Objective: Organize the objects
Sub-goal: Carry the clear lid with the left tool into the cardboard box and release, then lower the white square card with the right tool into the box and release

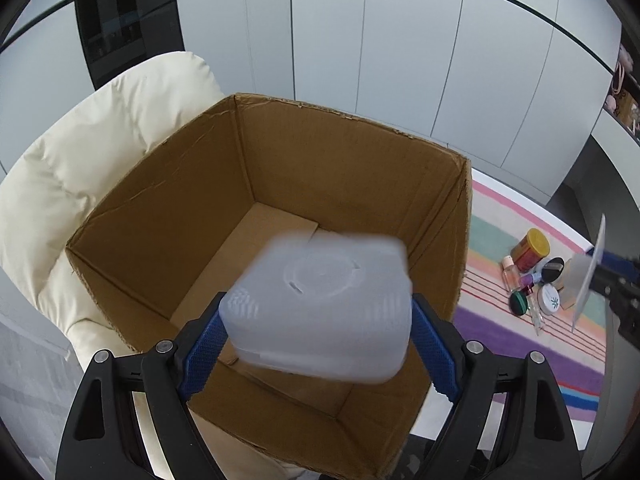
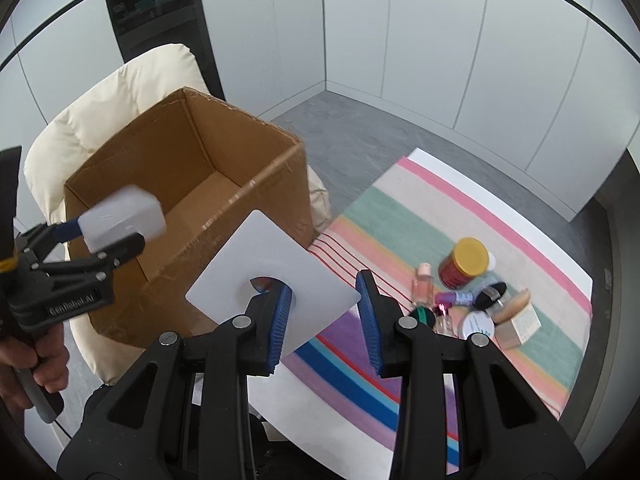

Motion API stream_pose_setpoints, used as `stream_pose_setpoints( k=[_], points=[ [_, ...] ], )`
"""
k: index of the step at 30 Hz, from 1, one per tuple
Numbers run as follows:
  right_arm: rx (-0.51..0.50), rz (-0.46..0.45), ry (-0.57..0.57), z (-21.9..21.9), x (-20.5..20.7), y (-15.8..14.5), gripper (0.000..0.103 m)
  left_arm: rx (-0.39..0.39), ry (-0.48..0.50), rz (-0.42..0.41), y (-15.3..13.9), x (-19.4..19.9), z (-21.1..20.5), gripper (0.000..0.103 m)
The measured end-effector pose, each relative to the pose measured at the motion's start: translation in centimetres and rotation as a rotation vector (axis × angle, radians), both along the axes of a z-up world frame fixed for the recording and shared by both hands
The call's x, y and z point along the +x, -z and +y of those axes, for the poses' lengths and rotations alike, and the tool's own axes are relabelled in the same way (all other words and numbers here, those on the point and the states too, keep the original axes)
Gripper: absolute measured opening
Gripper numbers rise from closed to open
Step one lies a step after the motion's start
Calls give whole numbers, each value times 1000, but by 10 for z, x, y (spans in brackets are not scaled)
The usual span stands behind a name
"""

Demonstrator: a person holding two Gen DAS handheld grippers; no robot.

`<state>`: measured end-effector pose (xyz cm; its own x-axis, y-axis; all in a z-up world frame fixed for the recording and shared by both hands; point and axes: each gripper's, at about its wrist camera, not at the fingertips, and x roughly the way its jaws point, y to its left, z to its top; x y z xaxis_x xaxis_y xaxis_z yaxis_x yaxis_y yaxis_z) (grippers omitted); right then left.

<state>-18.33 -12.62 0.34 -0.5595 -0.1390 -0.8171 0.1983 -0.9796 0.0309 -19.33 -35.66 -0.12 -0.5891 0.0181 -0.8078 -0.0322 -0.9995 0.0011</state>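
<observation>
My left gripper [image 1: 316, 312] is shut on a translucent white plastic container [image 1: 320, 292], its blue pads pressing on both sides. The container hangs over the open cardboard box [image 1: 340, 168], above the near part of the box floor. The right wrist view shows that same container [image 2: 124, 216] in the left gripper [image 2: 116, 232] over the box [image 2: 224, 240]. My right gripper [image 2: 324, 292] carries a flat white square lid [image 2: 256, 248] just right of the box, its jaws partly closed on the lid's raised centre. In the left wrist view the lid [image 1: 590, 280] appears edge-on at the far right.
The box rests on a cream padded chair [image 1: 80, 160]. A striped cloth [image 2: 420, 216] on the white table holds a red jar with a yellow lid [image 2: 466, 262], small bottles [image 2: 422, 284], a round tin [image 2: 478, 326] and a small carton [image 2: 520, 326]. A hand [image 2: 44, 364] grips the left handle.
</observation>
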Motion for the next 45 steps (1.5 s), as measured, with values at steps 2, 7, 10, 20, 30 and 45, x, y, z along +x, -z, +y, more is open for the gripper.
stream_pose_setpoints(
  k=[2,7,10,20,30,45],
  points=[
    [-3,8,-13,-8,-8,-3,35,-12,-1,6,0,-1,-4,86],
    [-11,5,-54,-34,-25,-5,35,41,-32,2,-1,0,-28,86],
    [-26,1,-79,-52,-33,-5,35,57,-52,15,-7,8,-44,86],
    [-10,-7,-210,-125,-38,0,35,45,-89,70,-26,28,-72,96],
    [-5,-57,-250,-153,-42,17,35,35,-131,75,-27,43,-98,99],
    [-49,-20,-258,-160,-36,8,70,47,-171,104,-37,46,-110,99]
  ],
)
